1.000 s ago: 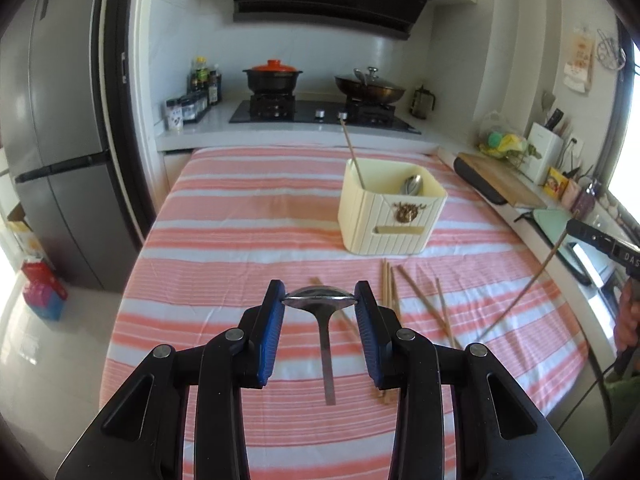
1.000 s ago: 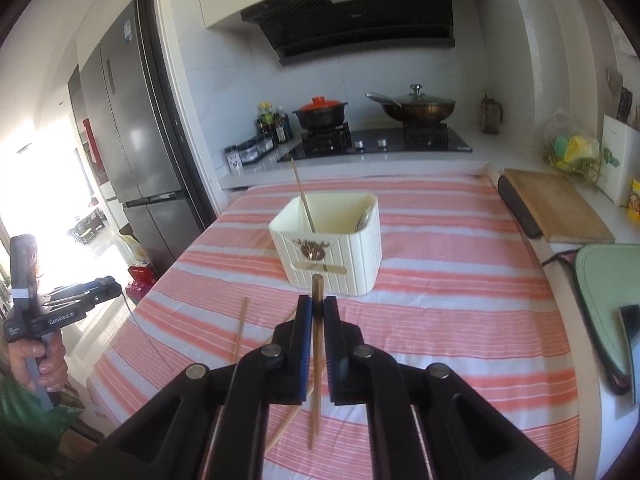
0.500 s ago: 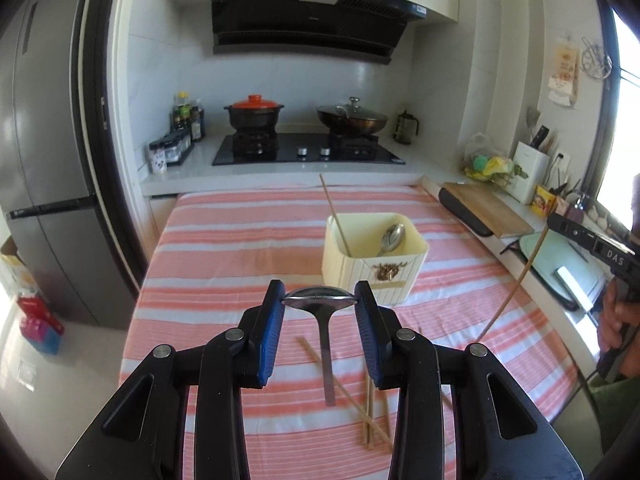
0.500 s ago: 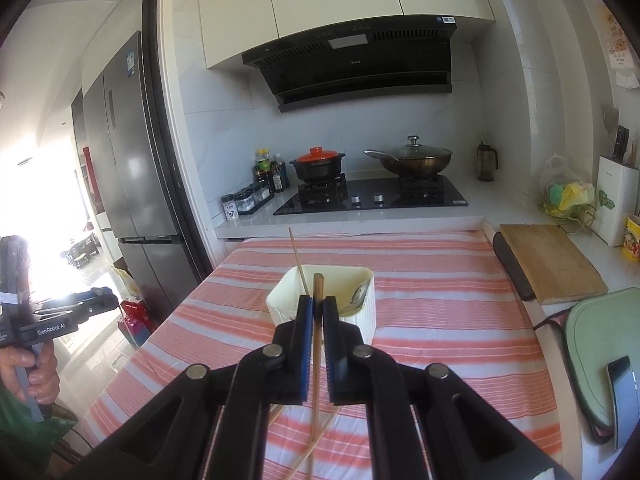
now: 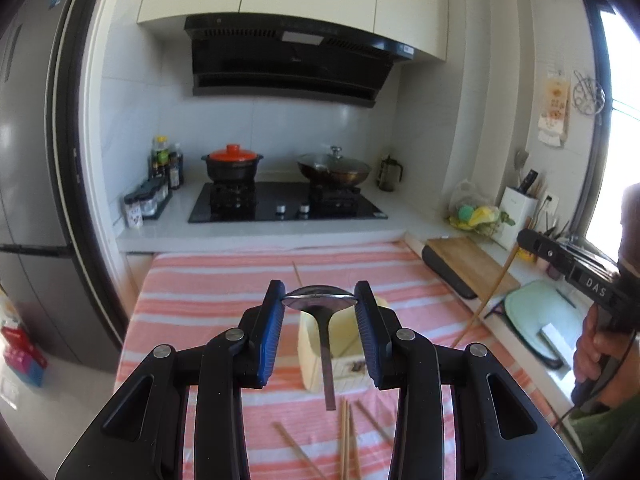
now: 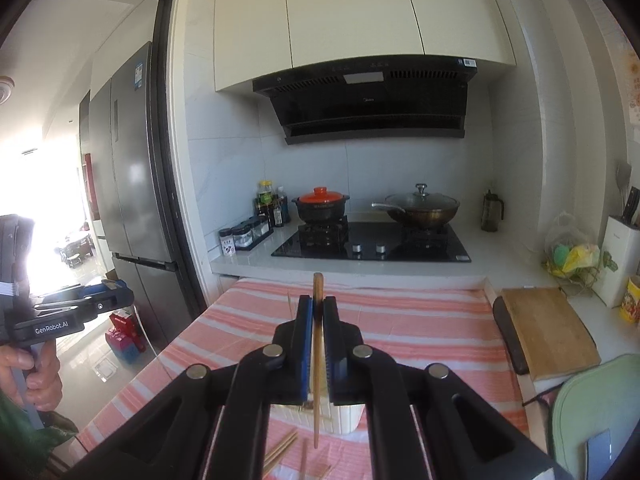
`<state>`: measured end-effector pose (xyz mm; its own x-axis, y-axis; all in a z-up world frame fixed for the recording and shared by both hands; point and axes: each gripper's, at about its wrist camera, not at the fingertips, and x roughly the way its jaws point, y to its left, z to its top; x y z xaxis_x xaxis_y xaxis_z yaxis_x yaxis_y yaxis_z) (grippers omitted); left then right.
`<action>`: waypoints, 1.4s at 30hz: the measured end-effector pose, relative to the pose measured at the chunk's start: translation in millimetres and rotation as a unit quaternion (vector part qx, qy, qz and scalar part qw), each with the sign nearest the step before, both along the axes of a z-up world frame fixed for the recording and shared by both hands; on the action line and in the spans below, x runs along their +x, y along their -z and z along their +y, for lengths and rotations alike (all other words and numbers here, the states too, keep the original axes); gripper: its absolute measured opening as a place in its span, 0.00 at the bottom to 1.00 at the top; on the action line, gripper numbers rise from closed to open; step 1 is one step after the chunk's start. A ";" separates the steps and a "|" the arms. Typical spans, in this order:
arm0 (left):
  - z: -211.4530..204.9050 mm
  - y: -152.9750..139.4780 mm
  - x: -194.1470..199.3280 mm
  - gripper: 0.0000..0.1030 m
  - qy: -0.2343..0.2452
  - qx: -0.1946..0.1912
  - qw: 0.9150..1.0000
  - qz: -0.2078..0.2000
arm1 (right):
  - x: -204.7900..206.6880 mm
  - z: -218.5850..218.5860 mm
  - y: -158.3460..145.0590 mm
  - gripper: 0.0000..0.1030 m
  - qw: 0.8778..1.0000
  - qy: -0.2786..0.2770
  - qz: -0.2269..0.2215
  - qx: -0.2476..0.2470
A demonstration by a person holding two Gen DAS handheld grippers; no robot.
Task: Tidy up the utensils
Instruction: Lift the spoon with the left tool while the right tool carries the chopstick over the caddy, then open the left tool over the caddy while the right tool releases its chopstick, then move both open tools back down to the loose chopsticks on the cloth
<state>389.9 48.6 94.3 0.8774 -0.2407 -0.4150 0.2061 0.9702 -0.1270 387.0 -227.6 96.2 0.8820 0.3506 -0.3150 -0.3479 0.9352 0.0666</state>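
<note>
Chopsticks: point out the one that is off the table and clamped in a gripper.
It is the chopstick shut upright in the right gripper, above the cream utensil holder. The other loose chopsticks lie flat on the striped tablecloth.

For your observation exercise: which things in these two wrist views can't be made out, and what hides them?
- Holder contents: left view, hidden by spoon and left gripper.
- Holder, right view: mostly behind right gripper.
- Loose chopsticks: cut off by bottom edge.
- Jar labels: too small.
</note>
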 end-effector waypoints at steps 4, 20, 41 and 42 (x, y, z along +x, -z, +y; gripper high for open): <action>-14.8 -6.8 46.1 0.35 -0.006 -0.016 1.000 -0.011 | 35.5 11.8 -12.6 0.05 1.000 0.007 -0.022 -0.004; -64.5 134.1 193.8 0.35 0.004 0.010 0.980 0.199 | 195.4 46.8 125.3 0.05 0.976 -0.027 0.214 -0.019; 56.1 214.6 -137.4 0.74 -0.096 -0.006 0.964 0.249 | -138.0 -52.8 190.0 0.48 0.986 0.081 0.125 -0.070; 58.2 224.2 -149.2 0.74 -0.099 -0.029 0.961 0.256 | -156.3 -57.6 203.6 0.48 0.985 0.090 0.135 -0.059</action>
